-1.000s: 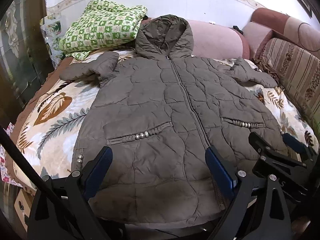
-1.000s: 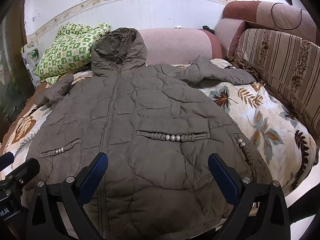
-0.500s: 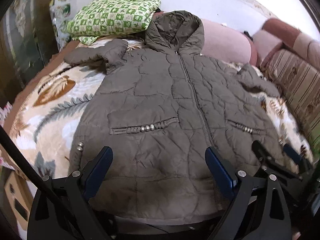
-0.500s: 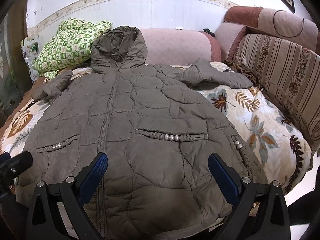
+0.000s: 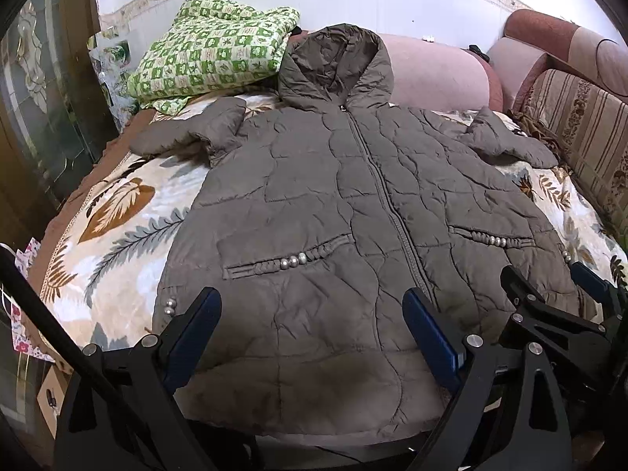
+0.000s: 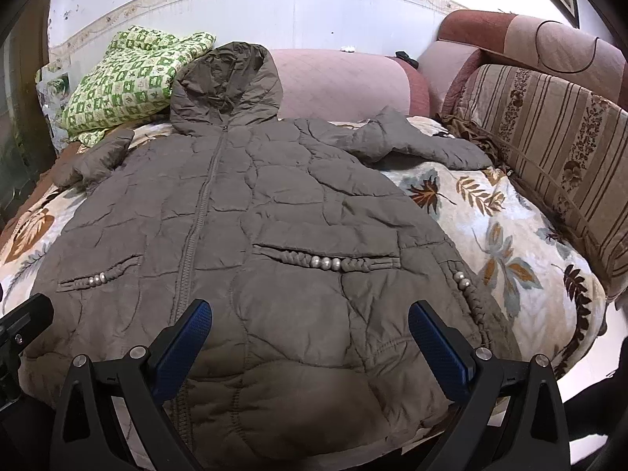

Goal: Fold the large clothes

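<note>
A long olive-brown quilted hooded coat (image 5: 333, 212) lies spread flat, front up and zipped, on a bed covered by a cream blanket printed with brown and grey leaves (image 5: 117, 227). Its hood (image 6: 227, 86) points to the far side and leans against a pink padded headboard (image 6: 337, 82), and its hem hangs at the near edge of the bed. Both sleeves are angled outward, the left sleeve (image 5: 188, 133) and the right sleeve (image 6: 416, 141) resting on the blanket. Each front pocket carries a braided trim with silver beads (image 6: 325, 262).

The left tongs (image 5: 312, 325) hover over the near left part of the coat, blue pads wide apart and gripping nothing. The right tongs (image 6: 310, 337) hover over the near right part, likewise spread apart with nothing between them; they also show at the right edge of the left wrist view.

A green-and-white checked quilt (image 5: 212, 51) is bundled at the far left, beside the hood. A striped brown floral sofa cushion (image 6: 557, 157) runs along the right side of the bed.
</note>
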Demonstrator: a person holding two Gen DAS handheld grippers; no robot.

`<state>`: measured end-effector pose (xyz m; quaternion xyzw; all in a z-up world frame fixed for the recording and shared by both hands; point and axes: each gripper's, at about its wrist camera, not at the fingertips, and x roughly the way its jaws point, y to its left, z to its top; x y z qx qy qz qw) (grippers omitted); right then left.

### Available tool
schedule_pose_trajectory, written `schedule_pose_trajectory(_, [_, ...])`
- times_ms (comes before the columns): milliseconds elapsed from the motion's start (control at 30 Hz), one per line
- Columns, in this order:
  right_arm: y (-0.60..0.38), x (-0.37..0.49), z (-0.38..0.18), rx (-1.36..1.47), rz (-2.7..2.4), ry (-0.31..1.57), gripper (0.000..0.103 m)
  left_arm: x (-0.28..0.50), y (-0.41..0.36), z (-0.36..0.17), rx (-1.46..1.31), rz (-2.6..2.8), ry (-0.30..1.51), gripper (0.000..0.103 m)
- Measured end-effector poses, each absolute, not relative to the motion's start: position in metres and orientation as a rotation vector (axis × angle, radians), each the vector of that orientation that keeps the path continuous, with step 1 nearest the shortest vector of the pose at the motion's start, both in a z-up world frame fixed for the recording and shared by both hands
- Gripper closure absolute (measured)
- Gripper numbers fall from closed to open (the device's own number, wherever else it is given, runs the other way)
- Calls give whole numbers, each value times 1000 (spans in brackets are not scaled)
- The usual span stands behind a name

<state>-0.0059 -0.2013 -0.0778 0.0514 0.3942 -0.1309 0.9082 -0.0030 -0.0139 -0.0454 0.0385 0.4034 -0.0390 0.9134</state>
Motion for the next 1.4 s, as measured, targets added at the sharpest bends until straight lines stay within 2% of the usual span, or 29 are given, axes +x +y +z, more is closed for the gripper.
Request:
schedule_pose_trajectory(467, [-199,-4,-77,89,-281,819,1,-8,-20,-43,139,-52,815,10])
schedule_pose_trajectory(700, [-177,8,-64,37,-212,788,1,-6,-1,-38,116,15,791,10])
schedule_pose_trajectory(1233, [-165,11,-71,-10,-169,804,1,19,33,-54,21,54,870,10])
schedule_pose_trajectory(1400, [-167,19,-74,-39,-168,807,1,32,56,-53,-26,80,874,14])
